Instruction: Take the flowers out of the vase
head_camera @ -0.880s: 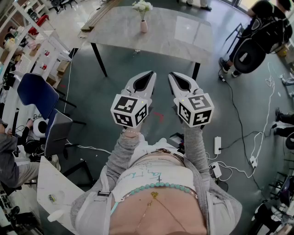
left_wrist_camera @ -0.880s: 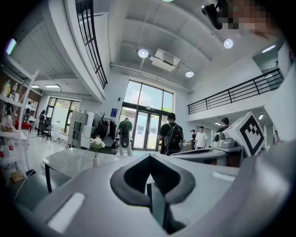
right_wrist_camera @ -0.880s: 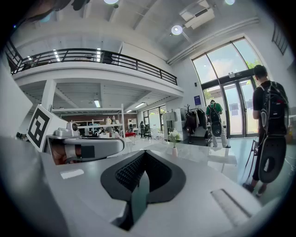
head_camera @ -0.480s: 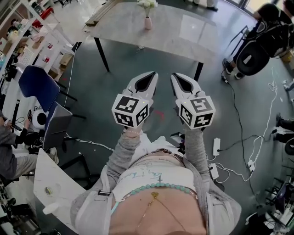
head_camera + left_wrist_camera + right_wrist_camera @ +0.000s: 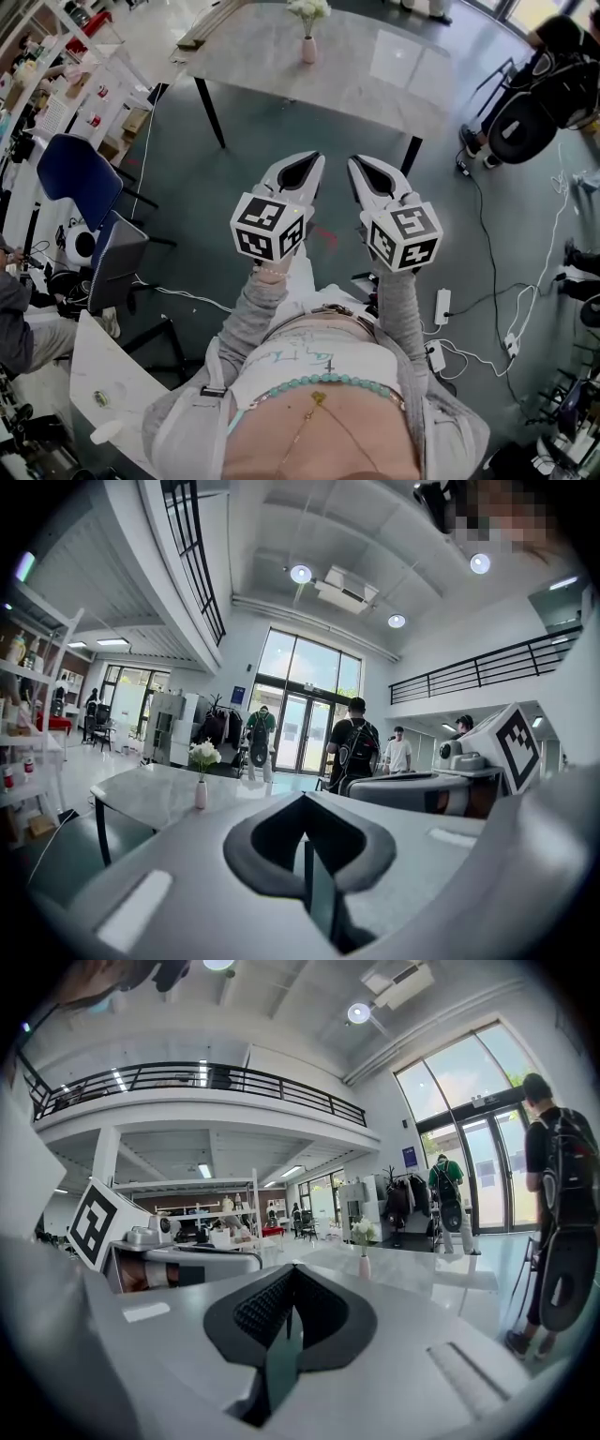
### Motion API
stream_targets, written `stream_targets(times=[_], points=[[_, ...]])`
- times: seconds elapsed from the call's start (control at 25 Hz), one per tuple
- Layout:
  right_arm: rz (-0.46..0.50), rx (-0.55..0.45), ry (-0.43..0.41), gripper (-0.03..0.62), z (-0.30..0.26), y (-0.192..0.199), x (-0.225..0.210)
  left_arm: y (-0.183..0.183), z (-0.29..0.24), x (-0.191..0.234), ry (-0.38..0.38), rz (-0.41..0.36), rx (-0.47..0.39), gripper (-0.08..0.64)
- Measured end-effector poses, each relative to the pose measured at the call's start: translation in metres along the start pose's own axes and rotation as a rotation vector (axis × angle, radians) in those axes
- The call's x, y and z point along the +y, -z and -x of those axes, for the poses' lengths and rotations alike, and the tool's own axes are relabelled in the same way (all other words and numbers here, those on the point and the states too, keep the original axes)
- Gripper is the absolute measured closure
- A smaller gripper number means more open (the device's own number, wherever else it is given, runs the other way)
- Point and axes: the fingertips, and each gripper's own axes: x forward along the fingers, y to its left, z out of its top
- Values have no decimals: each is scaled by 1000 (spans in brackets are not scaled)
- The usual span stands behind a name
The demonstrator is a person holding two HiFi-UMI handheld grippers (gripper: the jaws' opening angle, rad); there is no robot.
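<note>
A small pink vase (image 5: 308, 50) with white flowers (image 5: 308, 10) stands on a grey table (image 5: 281, 70) at the far top of the head view. Both grippers are held side by side in front of the person's chest, well short of the table. My left gripper (image 5: 303, 165) is shut with nothing in it, and so is my right gripper (image 5: 367, 167). The left gripper view shows the vase (image 5: 201, 794) and flowers (image 5: 203, 755) far off past the shut left gripper (image 5: 305, 803). In the right gripper view the vase (image 5: 364, 1266) stands beyond the shut right gripper (image 5: 292, 1275).
A blue chair (image 5: 80, 187) and shelves (image 5: 56, 84) stand at the left. A white desk corner (image 5: 103, 375) is at the lower left. Cables and a power strip (image 5: 442, 302) lie on the floor at the right. A person with a black backpack (image 5: 530, 108) is beside the table's right end.
The view has shifted a little toward the table, and the vase sits slightly further right. Both grippers keep the same shut pose in front of the chest.
</note>
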Motion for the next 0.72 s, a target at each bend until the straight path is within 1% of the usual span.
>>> stream_targets(times=[0.24,0.36,0.44,0.56,0.72], points=[[-12,-9,24,565,-35,-9,-21,-10,-32,32,32,1,-4,560],[-16,-11,40,565,-55,-14,-31,-11,-48,51,37,-7,24,560],[-20,-10,47,565,-70,-18,-33,-12,-54,66,39,-8,38,560],[-35,-9,48,565,-91,-22,-34,-15,-60,86,48,3,30,560],[-31,-1,50,565,-118,-25,-37,-20,-69,104,68,1,28,560]])
